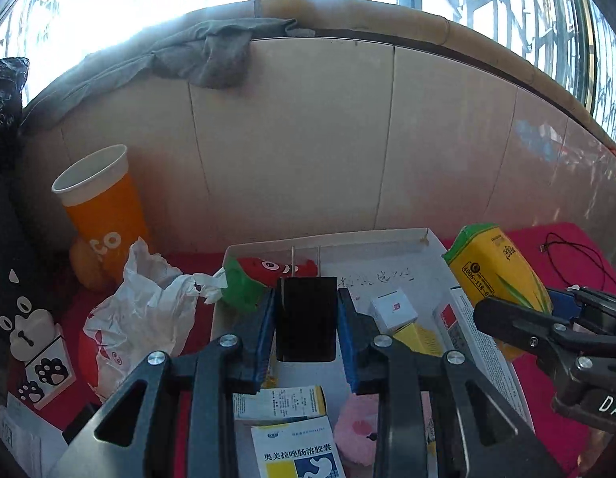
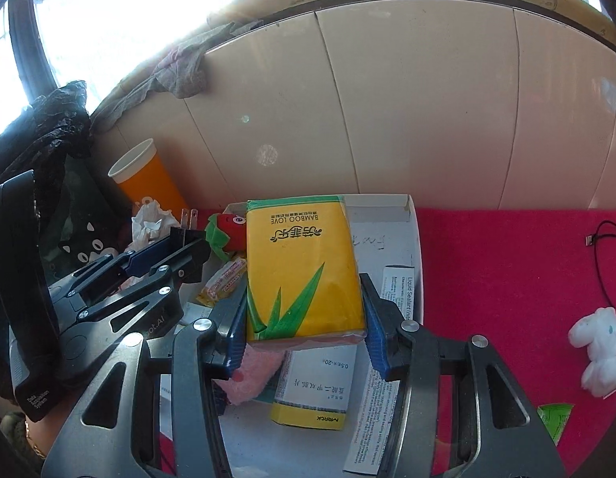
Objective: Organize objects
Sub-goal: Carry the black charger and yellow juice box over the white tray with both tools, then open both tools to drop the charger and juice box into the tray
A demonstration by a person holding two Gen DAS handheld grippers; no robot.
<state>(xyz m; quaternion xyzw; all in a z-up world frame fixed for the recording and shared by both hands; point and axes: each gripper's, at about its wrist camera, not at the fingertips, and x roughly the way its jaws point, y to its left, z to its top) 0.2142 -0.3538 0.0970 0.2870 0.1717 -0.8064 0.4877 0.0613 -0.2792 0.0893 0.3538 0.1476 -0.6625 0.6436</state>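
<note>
My left gripper (image 1: 307, 318) holds a black charger plug (image 1: 307, 316) between its blue fingers (image 1: 264, 328). The plug is a smooth dark block, and two thin metal prongs stand up from its far end. It hangs over the white cardboard box (image 1: 403, 239) that lies on the red tabletop (image 2: 507, 263), just in front of a red and green plush toy (image 1: 252, 279) inside the box.

My right gripper (image 2: 306, 318) pinches a yellow tissue pack (image 2: 304, 267) from both sides with its blue fingers (image 2: 373, 334). The pack is soft and rectangular, with a green top edge, green bamboo leaves printed on the front and the words "BAMBOO LOVE" seen upside down. It is also held above the box, over the right half of it.

In the box I see a small white carton (image 1: 393, 308), a yellow medicine box (image 2: 308, 410), a blue and white medicine box (image 1: 296, 454), a pink fluffy thing (image 2: 250, 374) and a printed leaflet (image 2: 371, 418).

Left of the box lie a crumpled white plastic bag (image 1: 144, 306) and an orange paper cup (image 1: 104, 215), which stands upright near the wall. A white plush toy (image 2: 599, 350) lies on the tabletop well apart to the right, near a thin black cable (image 2: 603, 263).
</note>
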